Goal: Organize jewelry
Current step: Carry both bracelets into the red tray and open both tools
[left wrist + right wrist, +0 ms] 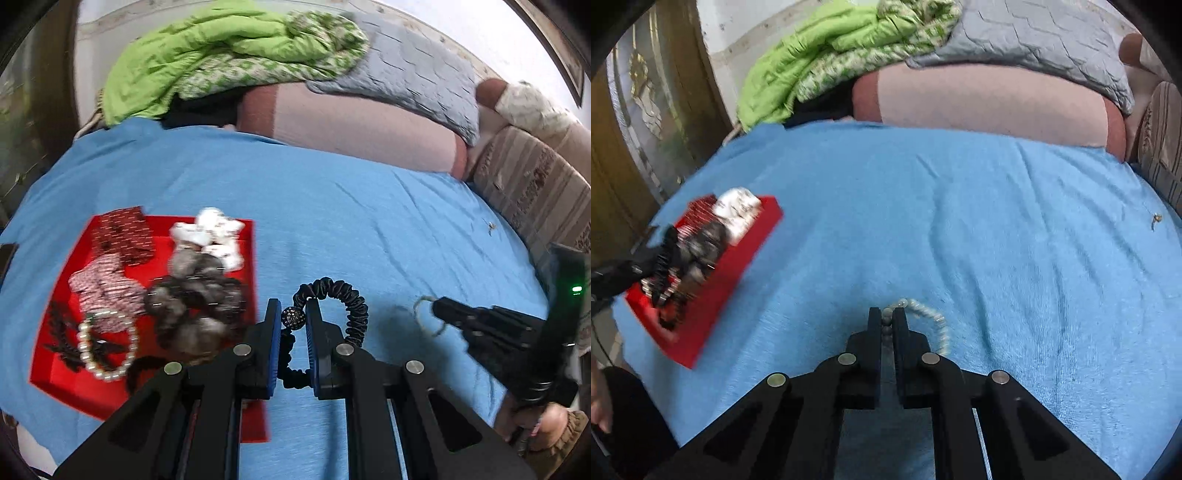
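My left gripper point(293, 317) is shut on a black scrunchie band point(351, 306) by its sparkly black bead point(293, 316), just right of the red tray point(55, 376). The tray holds a pearl bracelet point(107, 347), dark and white scrunchies point(195, 302) and patterned ones. My right gripper point(887, 317) is shut on a pale beaded bracelet point(934, 321) above the blue sheet; it shows in the left wrist view point(443, 308) with the bracelet point(426, 314). The tray also shows in the right wrist view point(713, 295), with the left gripper point(653, 254) over it.
A blue sheet point(332, 206) covers the bed. Pillows point(354, 122), a green quilt point(207, 51) and a grey quilt point(413, 62) lie at the far end. A small object point(1155, 218) lies on the sheet at the right. A wooden door point(635, 122) stands at the left.
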Motion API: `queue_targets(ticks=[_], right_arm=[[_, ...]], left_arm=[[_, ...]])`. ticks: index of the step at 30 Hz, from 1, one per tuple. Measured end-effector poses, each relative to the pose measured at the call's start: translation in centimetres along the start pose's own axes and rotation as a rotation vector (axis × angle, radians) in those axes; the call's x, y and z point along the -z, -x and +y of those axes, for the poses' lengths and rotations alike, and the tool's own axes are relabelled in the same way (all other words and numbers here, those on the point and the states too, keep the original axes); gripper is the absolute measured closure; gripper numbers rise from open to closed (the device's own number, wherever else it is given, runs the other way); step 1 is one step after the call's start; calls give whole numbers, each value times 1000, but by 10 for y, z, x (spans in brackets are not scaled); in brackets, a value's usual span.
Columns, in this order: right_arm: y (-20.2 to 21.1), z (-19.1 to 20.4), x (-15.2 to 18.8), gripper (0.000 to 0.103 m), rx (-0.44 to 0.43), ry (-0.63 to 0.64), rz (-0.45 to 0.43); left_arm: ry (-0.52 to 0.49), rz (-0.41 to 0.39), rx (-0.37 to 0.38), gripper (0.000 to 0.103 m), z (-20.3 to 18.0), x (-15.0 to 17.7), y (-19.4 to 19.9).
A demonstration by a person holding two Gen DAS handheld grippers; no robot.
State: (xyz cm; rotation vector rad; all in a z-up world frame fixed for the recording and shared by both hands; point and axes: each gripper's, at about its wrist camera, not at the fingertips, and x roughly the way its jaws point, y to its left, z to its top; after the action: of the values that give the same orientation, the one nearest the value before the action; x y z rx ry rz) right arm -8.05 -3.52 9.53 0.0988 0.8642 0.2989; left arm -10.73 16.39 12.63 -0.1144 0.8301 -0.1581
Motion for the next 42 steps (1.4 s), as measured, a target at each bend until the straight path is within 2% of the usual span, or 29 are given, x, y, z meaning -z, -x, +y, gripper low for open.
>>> queue_targets(ticks=[5,12,18,24,27,34,39,41,42], right_arm=[[19,30,-15,96,-61,30,-31],[25,94,-39,96,-169,94,-45],[9,147,-57,96,-257,124,-13],[-20,189,-58,96,-295,156,38],[-35,201,-50,96,-317,162,76],[-65,216,-25,96,-353,167,178],[-72,219,-12,95,-362,166,195],[-66,216,-12,94,-371,153,184],[-61,214,-13,90,-367,151,170]], left_arm=[[55,-26,-56,90,37,0,16],[107,-39,-147,90,90,1,23],[174,-27,-144,90,125,9,15],[244,6,-149,90,155,14,-1],[271,-1,-142,90,165,14,-4],[238,-10,-189,90,163,13,-12],[251,-29,-185,90,163,11,-10],[258,-40,-179,86,164,12,-7],[258,-48,-179,80,163,13,-6]])
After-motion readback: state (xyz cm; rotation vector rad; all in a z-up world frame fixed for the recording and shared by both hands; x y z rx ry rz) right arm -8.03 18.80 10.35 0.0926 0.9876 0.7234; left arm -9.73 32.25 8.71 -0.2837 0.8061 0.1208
